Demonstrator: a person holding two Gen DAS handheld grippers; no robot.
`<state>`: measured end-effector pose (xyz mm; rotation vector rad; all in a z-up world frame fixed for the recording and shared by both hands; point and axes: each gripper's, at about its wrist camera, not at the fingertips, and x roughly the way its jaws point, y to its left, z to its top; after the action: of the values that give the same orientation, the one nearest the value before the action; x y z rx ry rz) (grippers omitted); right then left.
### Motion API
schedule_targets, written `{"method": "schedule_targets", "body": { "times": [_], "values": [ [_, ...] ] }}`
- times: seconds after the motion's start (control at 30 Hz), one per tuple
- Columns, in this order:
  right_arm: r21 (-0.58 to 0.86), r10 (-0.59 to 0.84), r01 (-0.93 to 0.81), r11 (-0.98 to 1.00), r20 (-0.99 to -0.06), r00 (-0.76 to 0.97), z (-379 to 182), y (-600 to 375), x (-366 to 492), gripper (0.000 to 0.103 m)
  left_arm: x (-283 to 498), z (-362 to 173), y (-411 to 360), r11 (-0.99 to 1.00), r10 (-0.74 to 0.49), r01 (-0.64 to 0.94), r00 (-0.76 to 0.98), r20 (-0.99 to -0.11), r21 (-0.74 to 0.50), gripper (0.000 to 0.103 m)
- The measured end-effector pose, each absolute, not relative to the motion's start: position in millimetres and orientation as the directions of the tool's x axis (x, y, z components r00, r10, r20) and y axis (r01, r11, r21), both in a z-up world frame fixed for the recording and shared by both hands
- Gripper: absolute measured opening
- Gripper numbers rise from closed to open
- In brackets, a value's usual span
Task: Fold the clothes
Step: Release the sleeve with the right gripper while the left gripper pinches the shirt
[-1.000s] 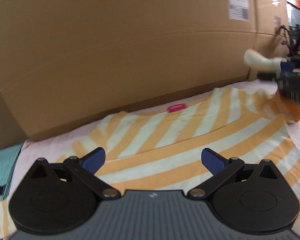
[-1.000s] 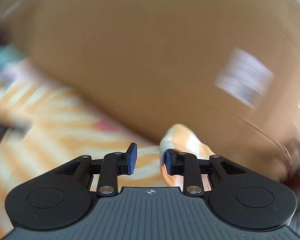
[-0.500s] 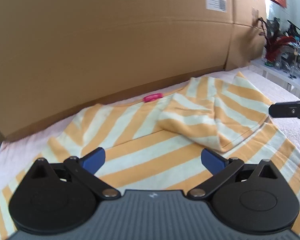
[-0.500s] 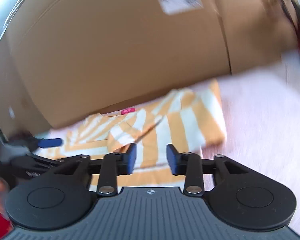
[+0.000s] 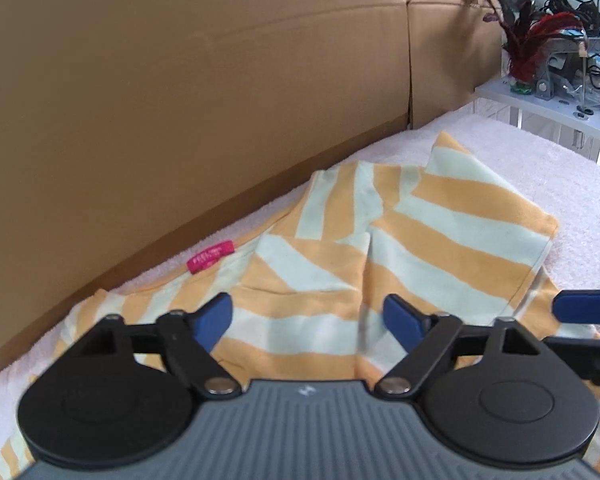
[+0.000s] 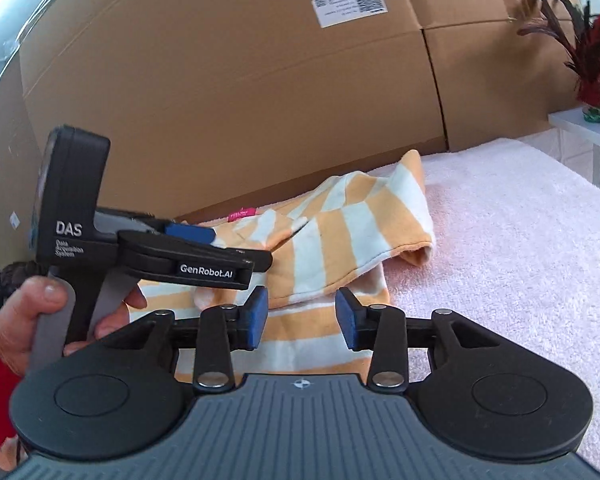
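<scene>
An orange and pale striped shirt lies on the pink towel-covered table, its right sleeve folded over the body and a pink neck label toward the cardboard. It also shows in the right wrist view. My left gripper is open and empty, just above the shirt's middle. My right gripper is open and empty over the shirt's near edge. The left gripper's body, held by a hand, shows at the left of the right wrist view.
A tall cardboard box wall stands along the far edge of the table. A white shelf with red feathers and cables stands at the right. Bare pink towel spreads right of the shirt.
The right gripper let go of the sleeve, which now lies folded over the shirt's body, and pulled back and opened. The left gripper moved right over the shirt.
</scene>
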<state>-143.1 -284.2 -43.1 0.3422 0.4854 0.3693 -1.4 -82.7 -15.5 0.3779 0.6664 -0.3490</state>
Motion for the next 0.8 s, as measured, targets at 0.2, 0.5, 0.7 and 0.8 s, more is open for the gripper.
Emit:
{"method": "schedule_targets", "body": {
  "times": [0.2, 0.5, 0.7, 0.8],
  "values": [
    [0.496, 0.452, -0.234, 0.836, -0.381, 0.806, -44.8, -290.4, -147.0, 0.042, 3.7, -12.3, -82.2, 0.88, -0.224, 0.434, 0.737, -0.638, 0.192, 0.058],
    [0.542, 0.459, -0.207, 0.814, -0.382, 0.802, -50.1, -279.8, -129.8, 0.047, 4.9, -13.7, -79.8, 0.89, -0.28, 0.439, 0.742, -0.609, 0.126, 0.007],
    [0.549, 0.457, -0.2, 0.811, -0.382, 0.803, -50.2, -279.9, -131.8, 0.047, -3.4, 3.4, -62.5, 0.925, -0.29, 0.375, 0.807, -0.514, 0.066, 0.006],
    [0.559, 0.454, -0.191, 0.807, -0.381, 0.805, -50.4, -280.1, -133.1, 0.047, -7.1, 12.4, -55.8, 0.94, -0.246, 0.329, 0.842, -0.479, 0.095, 0.006]
  ]
}}
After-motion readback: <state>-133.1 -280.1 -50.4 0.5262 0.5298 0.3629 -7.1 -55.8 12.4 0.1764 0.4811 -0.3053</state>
